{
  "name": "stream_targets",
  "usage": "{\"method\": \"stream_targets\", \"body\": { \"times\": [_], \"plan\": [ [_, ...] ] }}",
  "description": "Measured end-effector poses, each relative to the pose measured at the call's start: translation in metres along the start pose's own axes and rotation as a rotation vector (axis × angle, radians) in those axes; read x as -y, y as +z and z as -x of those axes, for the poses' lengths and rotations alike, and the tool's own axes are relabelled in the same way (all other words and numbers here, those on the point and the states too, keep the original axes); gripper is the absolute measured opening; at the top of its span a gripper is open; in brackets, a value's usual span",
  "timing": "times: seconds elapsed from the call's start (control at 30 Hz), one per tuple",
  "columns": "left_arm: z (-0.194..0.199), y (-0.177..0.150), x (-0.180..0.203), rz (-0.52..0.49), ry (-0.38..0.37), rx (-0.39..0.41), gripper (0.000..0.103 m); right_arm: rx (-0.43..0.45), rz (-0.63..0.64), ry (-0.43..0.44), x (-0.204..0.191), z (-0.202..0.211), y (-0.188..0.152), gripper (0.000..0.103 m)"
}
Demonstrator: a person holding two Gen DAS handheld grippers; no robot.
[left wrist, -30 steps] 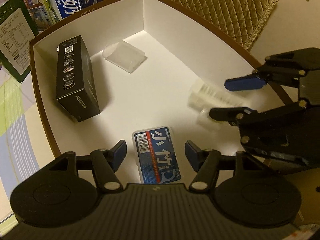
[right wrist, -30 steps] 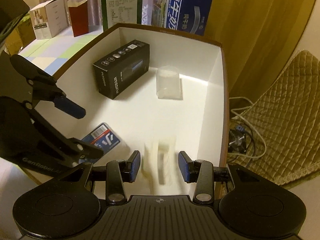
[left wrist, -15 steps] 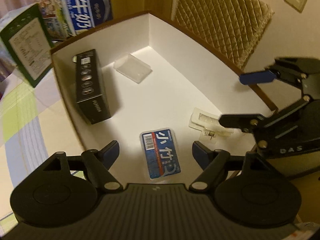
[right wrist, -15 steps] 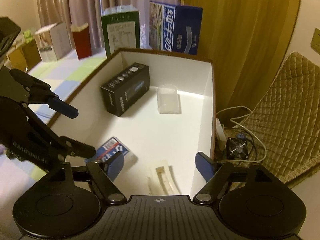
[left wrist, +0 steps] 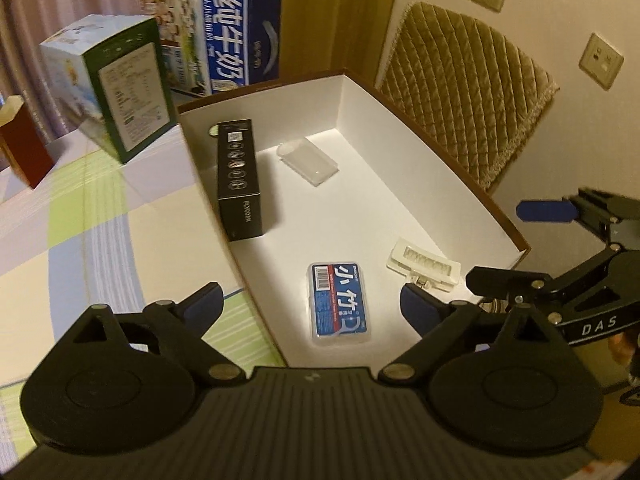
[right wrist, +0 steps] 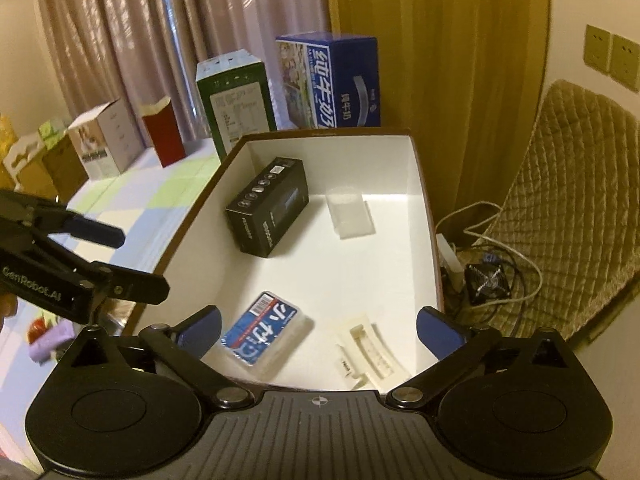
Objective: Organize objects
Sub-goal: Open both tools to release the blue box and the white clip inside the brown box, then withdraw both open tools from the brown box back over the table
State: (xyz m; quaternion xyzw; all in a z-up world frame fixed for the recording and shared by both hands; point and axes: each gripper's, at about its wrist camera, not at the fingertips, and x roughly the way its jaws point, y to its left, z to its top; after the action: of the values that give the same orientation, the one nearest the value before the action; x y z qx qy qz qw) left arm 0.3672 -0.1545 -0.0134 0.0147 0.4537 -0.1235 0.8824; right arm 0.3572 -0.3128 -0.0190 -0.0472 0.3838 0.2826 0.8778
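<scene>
The left claw [left wrist: 308,306] hangs spread wide and empty above the near end of the box [left wrist: 436,168]; the right claw [right wrist: 318,326] is likewise released, its fingers splayed over the same end, holding nothing. Just beyond them, on the white floor of the box, lies the blue case [left wrist: 339,304] flat and label up; beside it, apart from it and nearer the right wall, sits the white clip [left wrist: 424,270]; farther in rest the black carton [left wrist: 239,178] along the left wall and the clear case [left wrist: 308,162] toward the far corner. All four look light; the blue case is probably hard, slick plastic, best pinched across its short width at the long edges; the carton is stiff card and should take a grip across its narrow sides; the clear case may flex and slip; the clip seems thin and brittle, so a gentle hold on its long sides suits it. The box's near wall is hidden behind the claw bodies; the clip's make is hard to tell; the cartons [right wrist: 236,100] behind are blurred.
</scene>
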Motion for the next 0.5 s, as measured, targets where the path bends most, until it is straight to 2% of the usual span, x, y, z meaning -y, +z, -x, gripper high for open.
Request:
{"method": "stream_targets", "body": {
  "times": [0.5],
  "plan": [
    [0.042, -0.040, -0.016, 0.070, 0.006, 0.009, 0.093, 0.001, -0.031, 0.019, -0.043, 0.017, -0.021, 0.101]
  ]
}}
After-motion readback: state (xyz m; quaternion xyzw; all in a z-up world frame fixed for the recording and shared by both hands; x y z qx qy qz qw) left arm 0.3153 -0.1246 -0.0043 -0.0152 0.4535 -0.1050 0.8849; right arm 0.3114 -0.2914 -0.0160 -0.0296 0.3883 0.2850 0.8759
